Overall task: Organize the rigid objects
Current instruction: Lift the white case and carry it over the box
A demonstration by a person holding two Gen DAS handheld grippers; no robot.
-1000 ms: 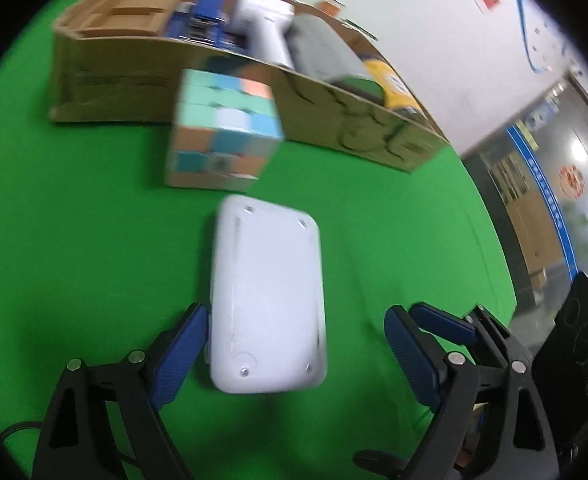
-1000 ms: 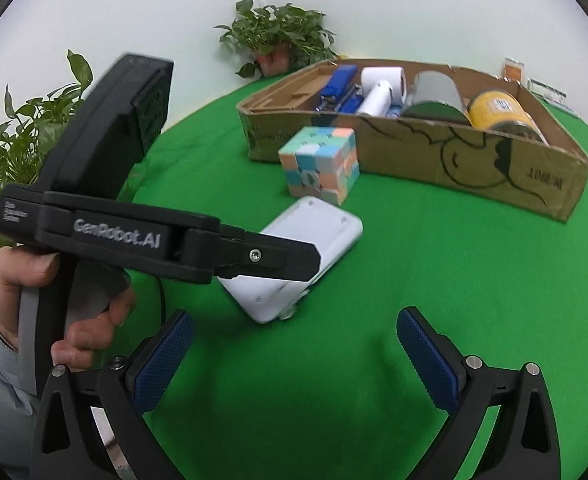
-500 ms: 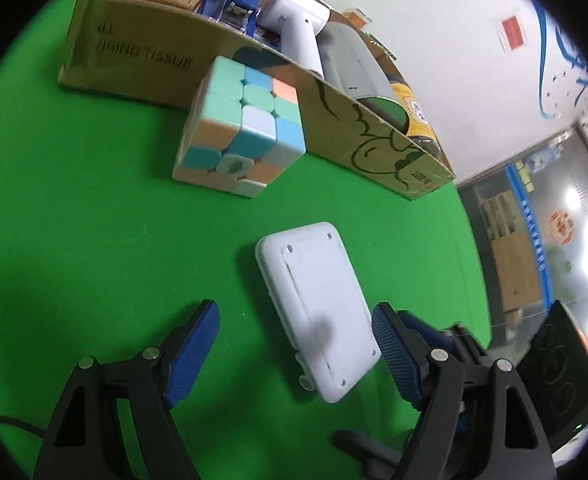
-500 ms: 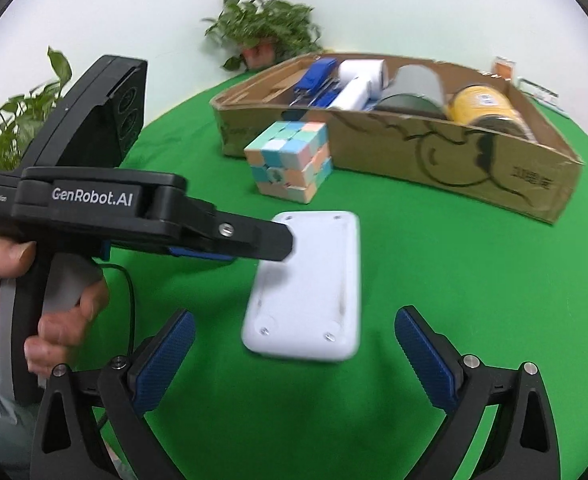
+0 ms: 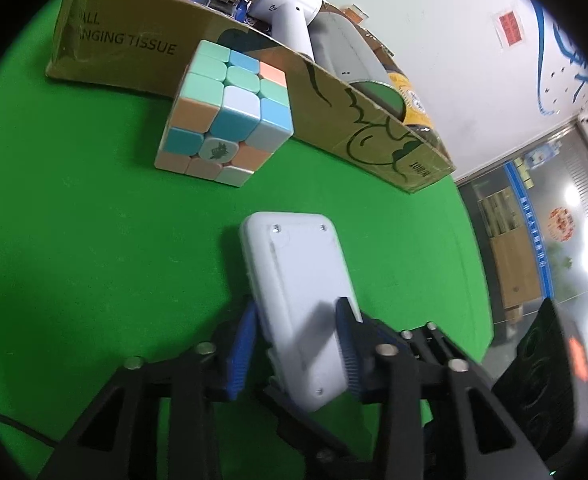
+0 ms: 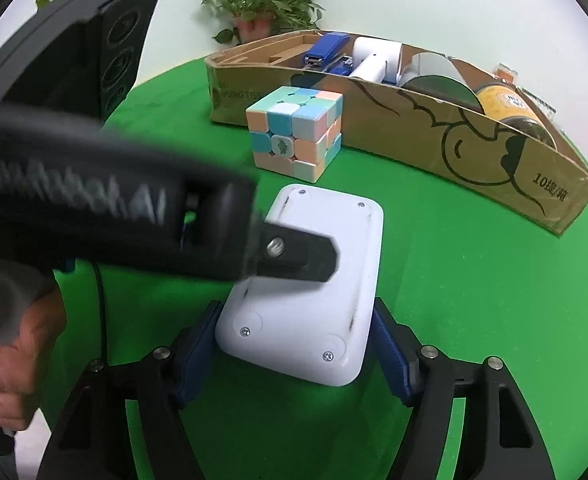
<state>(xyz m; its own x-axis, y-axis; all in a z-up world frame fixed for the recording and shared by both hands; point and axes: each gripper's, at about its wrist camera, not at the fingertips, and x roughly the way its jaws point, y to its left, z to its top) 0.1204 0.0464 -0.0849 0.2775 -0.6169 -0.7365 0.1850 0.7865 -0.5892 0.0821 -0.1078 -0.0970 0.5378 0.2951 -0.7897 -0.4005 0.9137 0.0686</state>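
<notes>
A flat white plastic device [image 5: 298, 300] lies face down on the green cloth; it also shows in the right wrist view [image 6: 314, 280]. My left gripper [image 5: 294, 348] is shut on its near end, tilting it. My right gripper [image 6: 294, 344] has its blue pads against the device's two long sides, shut on it. The left gripper's body [image 6: 114, 208] crosses over the device in the right wrist view. A pastel puzzle cube [image 5: 226, 112] stands just beyond the device, in front of the cardboard box [image 5: 142, 44]; the cube [image 6: 294, 132] and box [image 6: 494, 160] also show in the right wrist view.
The box holds a blue stapler [image 6: 326, 50], a white handheld device [image 6: 374, 60], a grey cylinder [image 6: 434, 76] and a yellow-labelled jar [image 6: 510, 108]. A potted plant [image 6: 262, 8] stands behind the box. A white wall is at the back.
Both grippers have closed from wide open onto the white device. The left gripper moved in over the device and now grips its near end; the right gripper came forward around its sides.
</notes>
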